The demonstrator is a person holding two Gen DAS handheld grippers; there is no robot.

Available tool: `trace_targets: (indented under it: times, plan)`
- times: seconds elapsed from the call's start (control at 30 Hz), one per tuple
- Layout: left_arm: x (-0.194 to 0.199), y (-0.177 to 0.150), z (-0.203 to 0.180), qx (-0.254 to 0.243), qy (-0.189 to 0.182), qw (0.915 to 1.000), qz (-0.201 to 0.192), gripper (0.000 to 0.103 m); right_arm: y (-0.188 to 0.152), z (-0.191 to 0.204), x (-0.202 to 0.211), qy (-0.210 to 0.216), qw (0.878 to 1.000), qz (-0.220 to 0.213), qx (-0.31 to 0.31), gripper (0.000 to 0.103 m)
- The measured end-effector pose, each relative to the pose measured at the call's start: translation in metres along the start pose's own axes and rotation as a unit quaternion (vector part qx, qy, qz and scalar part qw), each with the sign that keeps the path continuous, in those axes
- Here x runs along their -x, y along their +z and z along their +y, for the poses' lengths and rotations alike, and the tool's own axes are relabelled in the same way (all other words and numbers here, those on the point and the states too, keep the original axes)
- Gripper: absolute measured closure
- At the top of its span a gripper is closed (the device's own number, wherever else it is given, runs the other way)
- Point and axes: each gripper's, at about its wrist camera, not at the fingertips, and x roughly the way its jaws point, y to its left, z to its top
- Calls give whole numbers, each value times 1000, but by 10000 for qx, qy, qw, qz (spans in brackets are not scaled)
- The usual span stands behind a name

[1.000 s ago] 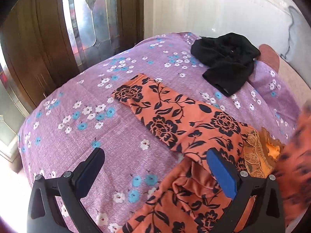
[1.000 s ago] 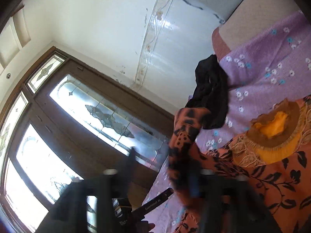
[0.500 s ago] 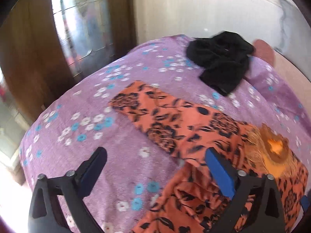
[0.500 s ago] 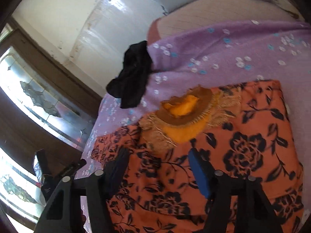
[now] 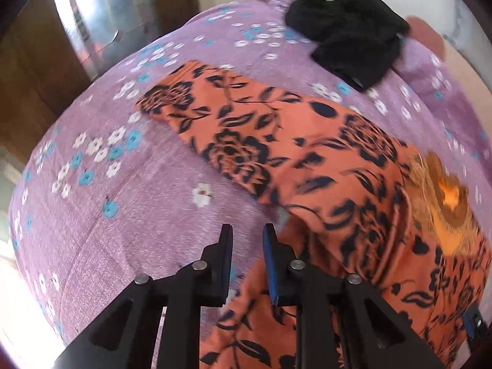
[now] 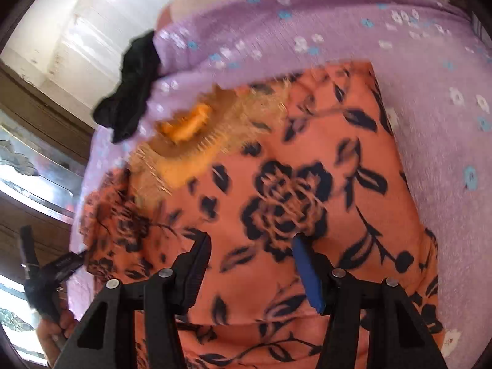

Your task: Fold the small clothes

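Observation:
An orange dress with black flowers (image 5: 307, 153) lies on the purple flowered bedsheet (image 5: 123, 209), its sleeve stretched toward the far left and its gold-trimmed neck (image 5: 442, 190) at the right. My left gripper (image 5: 246, 233) hovers over the sheet just left of the dress edge, jaws nearly closed with a narrow gap and nothing between them. My right gripper (image 6: 250, 247) is open above the dress body (image 6: 292, 184) and holds nothing. The neck (image 6: 190, 129) lies beyond it.
A crumpled black garment (image 5: 350, 33) lies at the far edge of the bed, also in the right wrist view (image 6: 132, 86). A wooden door with patterned glass (image 5: 92, 15) stands left of the bed. A pale wall (image 6: 92, 15) is behind.
My left gripper has narrowed from wide open to almost shut. My right gripper let go of the sleeve it held up, came down over the dress body and is open.

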Motion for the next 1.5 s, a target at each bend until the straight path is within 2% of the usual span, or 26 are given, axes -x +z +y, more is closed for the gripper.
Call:
trace_targets:
  times: [0.03, 0.1, 0.17, 0.2, 0.27, 0.37, 0.47, 0.53, 0.57, 0.6, 0.63, 0.7, 0.73, 0.77, 0.83, 0.93, 1.07, 1.2, 1.3, 1.4, 1.5]
  plan:
    - [-1, 4, 10, 245, -82, 9997, 22, 83, -1, 9, 3, 124, 9998, -104, 137, 43]
    - [-4, 13, 29, 665, -79, 9977, 45, 74, -7, 26, 4, 485, 9980, -215, 344, 43]
    - [-9, 20, 50, 1043, 58, 9945, 57, 37, -12, 43, 1, 783, 9949, -226, 591, 43]
    - [-12, 23, 61, 1274, 120, 9918, 44, 32, -15, 51, -3, 874, 9934, -218, 703, 43]
    - [-18, 28, 76, 1673, 67, 9859, 37, 32, -21, 70, -9, 1147, 9889, -204, 925, 43]
    - [-31, 33, 85, 2005, -373, 9787, 243, 31, -32, 97, -24, 1358, 9818, -170, 1317, 43]
    - [-37, 42, 74, 1867, -433, 9813, 176, 25, -44, 119, -45, 1284, 9789, 115, 1584, 43]
    - [-46, 52, 66, 1716, -819, 9815, 214, 25, -51, 119, -71, 1040, 9800, 683, 1551, 44]
    - [-50, 57, 64, 1690, -988, 9804, 235, 25, -54, 116, -80, 998, 9806, 788, 1488, 44]
    - [-53, 62, 63, 1694, -1086, 9793, 215, 25, -55, 114, -78, 1136, 9805, 618, 1481, 44]
    - [-55, 67, 63, 1707, -1162, 9783, 192, 25, -54, 114, -77, 1188, 9803, 636, 1446, 43]
    - [-60, 75, 65, 1788, -1401, 9737, 201, 41, -51, 114, -77, 1238, 9809, 709, 1320, 43]
    - [-62, 77, 67, 1867, -1546, 9699, 234, 66, -51, 113, -77, 1264, 9810, 722, 1280, 43]
    - [-69, 79, 70, 1985, -1785, 9630, 356, 86, -51, 113, -77, 1278, 9810, 715, 1271, 43]
    - [-81, 80, 75, 2225, -2076, 9512, 514, 93, -52, 116, -78, 1260, 9810, 696, 1304, 43]
    - [-84, 79, 78, 2398, -2275, 9426, 482, 97, -52, 114, -76, 1200, 9804, 694, 1399, 43]
    - [-63, 83, 73, 2282, -2119, 9500, 232, 98, -52, 113, -77, 1229, 9805, 679, 1375, 43]
    - [2, 90, 69, 1924, -1965, 9595, -607, 98, -53, 117, -71, 1262, 9793, 535, 1492, 43]
    - [52, 93, 75, 1799, -1765, 9586, -1322, 98, -56, 126, -59, 1383, 9739, 285, 1779, 43]
    - [87, 94, 90, 1843, -1453, 9534, -1898, 98, -57, 138, -49, 1377, 9678, 54, 2105, 43]
    - [107, 92, 114, 2068, -1382, 9434, -2192, 98, -57, 147, -46, 1388, 9648, -81, 2233, 43]
